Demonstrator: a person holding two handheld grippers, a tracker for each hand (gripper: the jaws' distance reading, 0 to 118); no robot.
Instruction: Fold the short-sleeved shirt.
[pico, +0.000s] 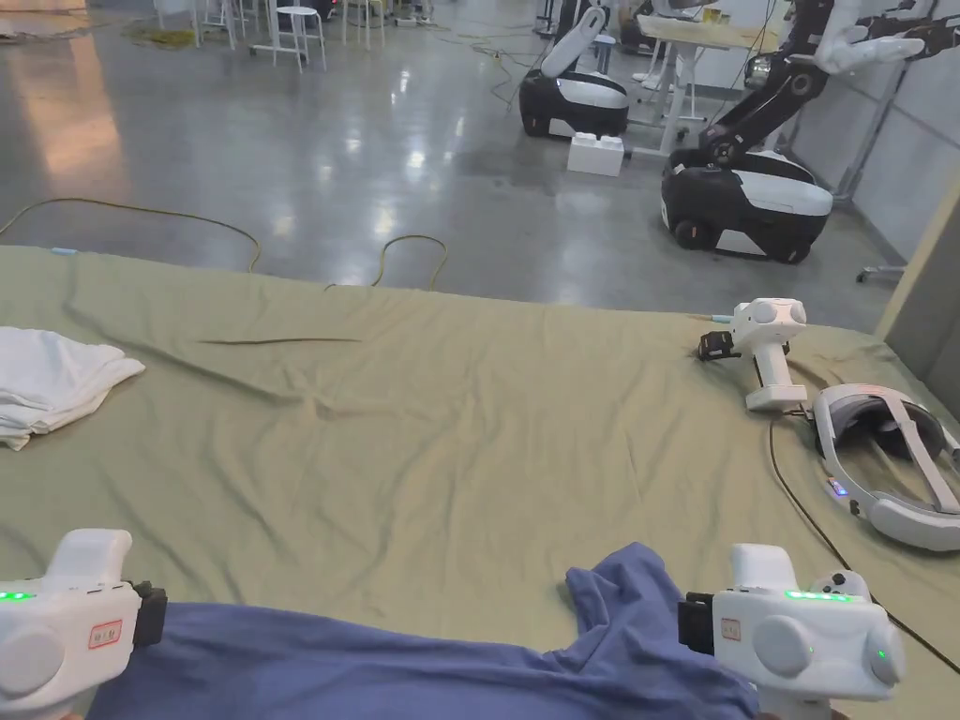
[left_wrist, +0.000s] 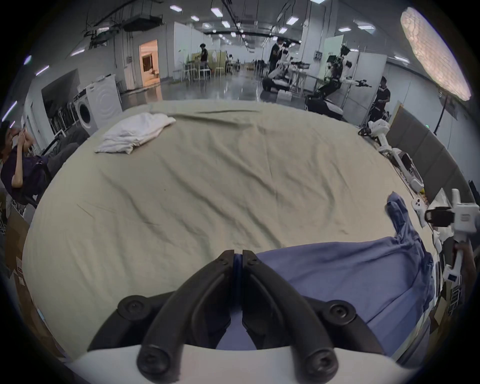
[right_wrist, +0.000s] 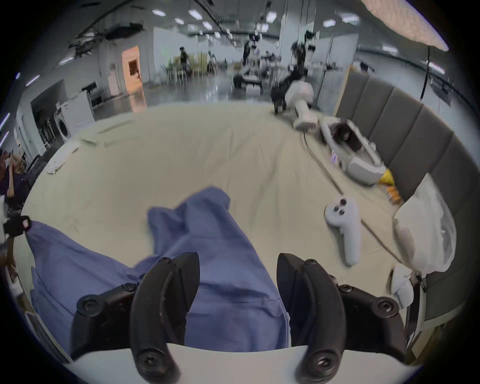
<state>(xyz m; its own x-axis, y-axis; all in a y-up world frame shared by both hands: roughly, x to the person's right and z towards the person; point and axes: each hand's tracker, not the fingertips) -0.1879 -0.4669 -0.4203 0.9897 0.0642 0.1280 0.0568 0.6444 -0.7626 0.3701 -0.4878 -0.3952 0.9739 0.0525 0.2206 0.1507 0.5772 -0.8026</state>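
A blue short-sleeved shirt (pico: 394, 666) lies along the near edge of the olive-sheeted bed (pico: 450, 412), one sleeve (pico: 623, 586) bunched up toward the right. My left gripper (pico: 150, 614) is at the shirt's left end. In the left gripper view its jaws are shut (left_wrist: 238, 257) with a fold of blue cloth pinched between them. My right gripper (pico: 696, 623) is beside the raised sleeve. In the right gripper view it (right_wrist: 237, 257) stands open, jaws wide apart just over the shirt (right_wrist: 220, 285), holding nothing.
A folded white cloth (pico: 52, 380) lies at the far left. A spare gripper (pico: 771, 352), a headset (pico: 886, 464), a cable and a white controller (right_wrist: 344, 228) sit along the right side by a grey padded headboard (right_wrist: 405, 135). Wheeled robots (pico: 745, 202) stand beyond.
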